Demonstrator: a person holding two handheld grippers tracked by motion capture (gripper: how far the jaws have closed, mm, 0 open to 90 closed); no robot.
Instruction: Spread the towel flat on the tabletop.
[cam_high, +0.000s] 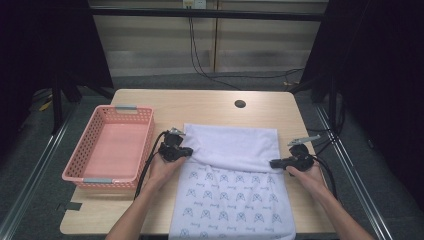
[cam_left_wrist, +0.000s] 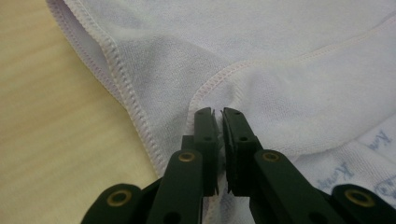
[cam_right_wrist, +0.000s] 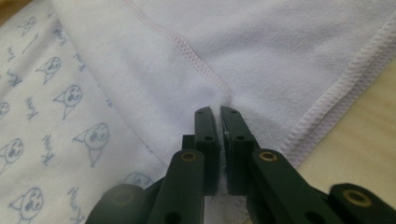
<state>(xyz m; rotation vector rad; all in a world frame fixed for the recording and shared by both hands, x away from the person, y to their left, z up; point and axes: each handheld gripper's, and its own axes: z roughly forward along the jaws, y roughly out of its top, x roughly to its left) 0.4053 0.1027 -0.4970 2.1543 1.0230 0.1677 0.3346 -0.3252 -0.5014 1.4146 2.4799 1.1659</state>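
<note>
A white towel (cam_high: 232, 185) printed with small blue cat faces lies on the wooden table, its far part folded over so the plain side (cam_high: 235, 142) faces up. My left gripper (cam_high: 189, 151) is shut on the folded edge at the towel's left side. In the left gripper view the black jaws (cam_left_wrist: 218, 114) pinch the stitched hem (cam_left_wrist: 205, 88). My right gripper (cam_high: 274, 163) is shut on the same fold at the right side. The right gripper view has the jaws (cam_right_wrist: 218, 112) closed on the hem (cam_right_wrist: 187, 49), with the printed side (cam_right_wrist: 46, 112) to the left.
A pink plastic basket (cam_high: 107, 176) stands on the left part of the table (cam_high: 210, 105), close to my left hand. A round cable hole (cam_high: 240, 104) sits near the table's far edge. Black cables trail from both grippers.
</note>
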